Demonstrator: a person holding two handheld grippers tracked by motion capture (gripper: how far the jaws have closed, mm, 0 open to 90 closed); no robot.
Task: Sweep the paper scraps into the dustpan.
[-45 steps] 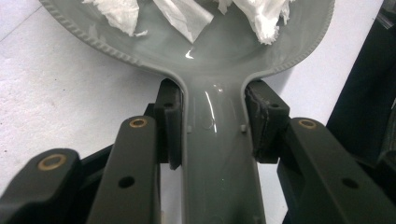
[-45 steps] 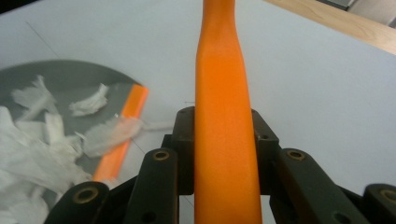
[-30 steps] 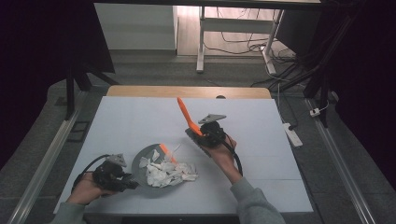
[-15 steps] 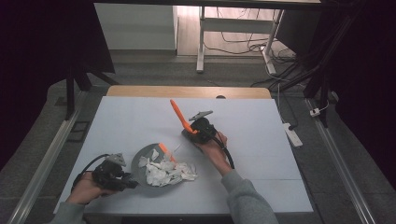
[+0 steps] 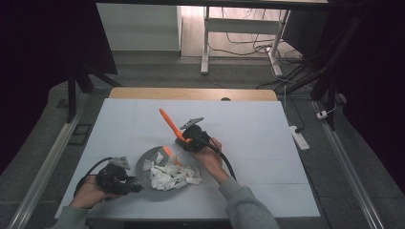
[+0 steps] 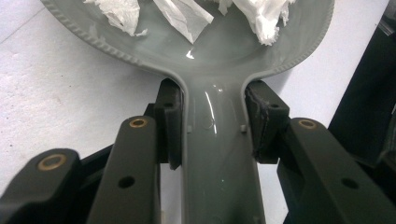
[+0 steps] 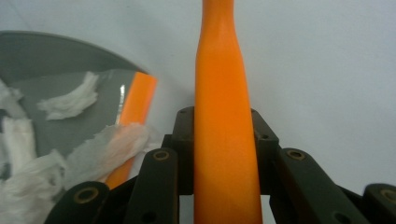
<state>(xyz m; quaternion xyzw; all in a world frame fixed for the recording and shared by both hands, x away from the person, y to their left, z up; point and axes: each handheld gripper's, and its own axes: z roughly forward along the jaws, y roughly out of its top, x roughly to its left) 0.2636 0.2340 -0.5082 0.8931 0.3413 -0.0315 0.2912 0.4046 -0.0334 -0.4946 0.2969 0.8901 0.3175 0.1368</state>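
Note:
A grey dustpan (image 5: 143,165) lies on the white table, and torn white paper scraps (image 5: 170,176) are heaped in it. My left gripper (image 5: 130,185) is shut on the dustpan's handle (image 6: 215,158), one pad pressing on each side. An orange strip (image 5: 168,152) runs along the pan's far lip. My right gripper (image 5: 185,139) hovers just beyond that lip, shut on an orange tool handle (image 5: 168,122) that slants up and to the left. In the right gripper view the handle (image 7: 222,93) stands between the pads, with the pan (image 7: 56,60) and scraps (image 7: 70,100) at left. The tool's head is hidden.
The white tabletop (image 5: 267,138) has free room to the right and at the back. A wooden edge (image 5: 191,93) runs along its far side. Rails (image 5: 52,152) flank the table on the floor, and a power strip (image 5: 299,137) lies off the right edge.
My right hand has carried the orange handle to the left and slightly down, closer to the dustpan's far lip. The left hand and the pan have stayed put.

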